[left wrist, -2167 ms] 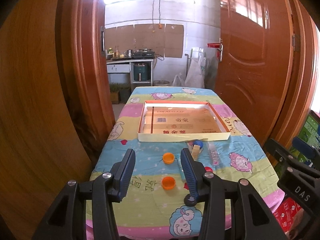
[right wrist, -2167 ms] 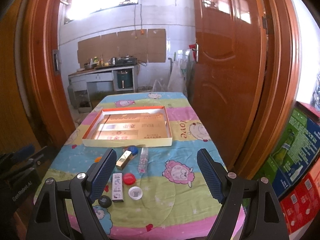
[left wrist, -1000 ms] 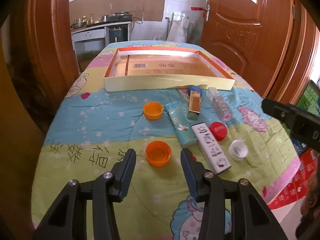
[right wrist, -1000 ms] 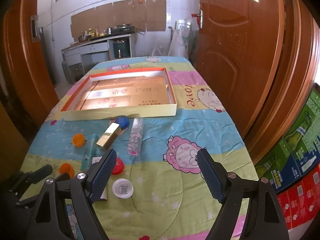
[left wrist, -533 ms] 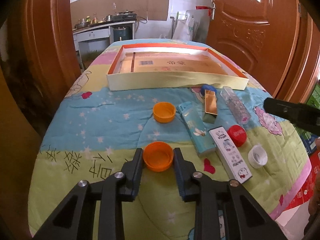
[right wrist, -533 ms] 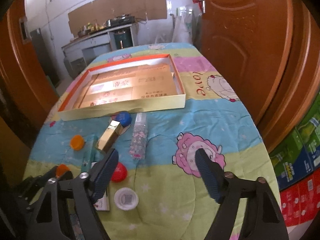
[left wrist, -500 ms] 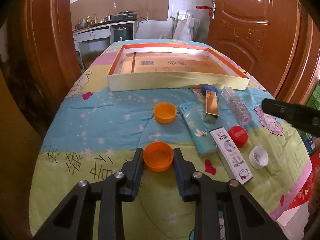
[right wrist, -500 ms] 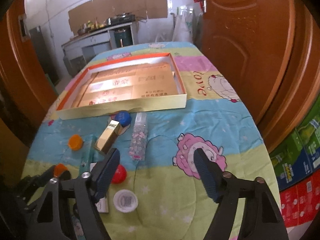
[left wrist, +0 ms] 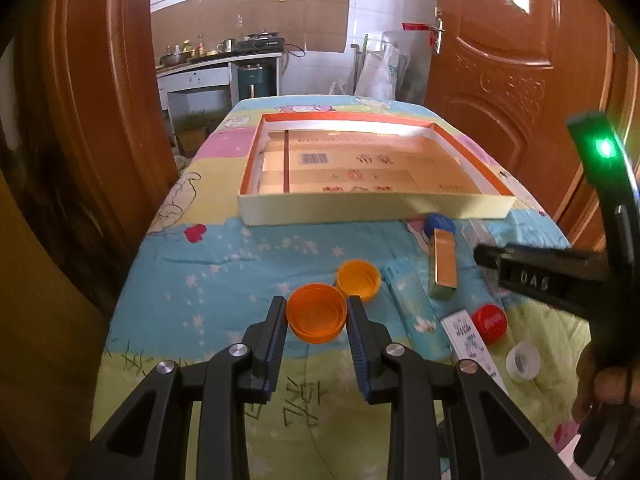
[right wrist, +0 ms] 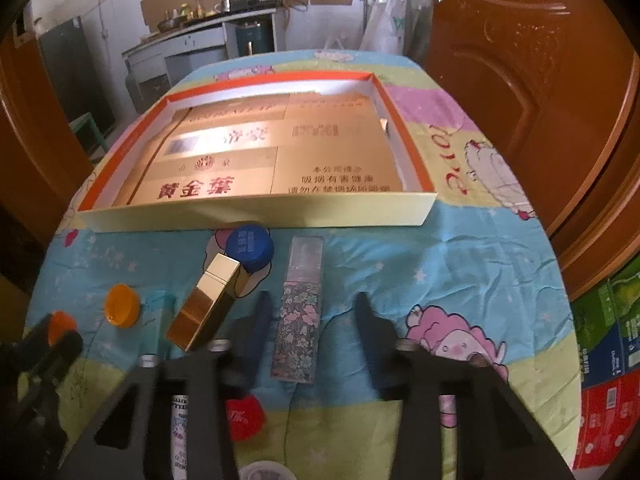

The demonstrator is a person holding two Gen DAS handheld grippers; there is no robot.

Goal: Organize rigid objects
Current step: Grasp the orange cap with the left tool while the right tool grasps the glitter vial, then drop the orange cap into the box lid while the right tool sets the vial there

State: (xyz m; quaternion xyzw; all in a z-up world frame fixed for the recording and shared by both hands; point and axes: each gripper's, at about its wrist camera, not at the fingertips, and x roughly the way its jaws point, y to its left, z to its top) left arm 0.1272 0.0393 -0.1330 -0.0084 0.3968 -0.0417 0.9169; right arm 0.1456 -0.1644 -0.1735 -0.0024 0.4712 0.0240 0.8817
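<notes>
Left tool (left wrist: 317, 312) now lifting orange cap (left wrist: 316, 313), right tool (right wrist: 310, 320) narrowed over floral bottle (right wrist: 300, 320)

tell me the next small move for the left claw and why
Probably carry the orange cap forward over the box wall. The left claw is already shut on it, and the box sits just ahead, open-topped with nothing loose seen inside.

Left tool (left wrist: 317, 312) clamped shut; right tool (right wrist: 312, 320) spread wide, hovering low.
</notes>
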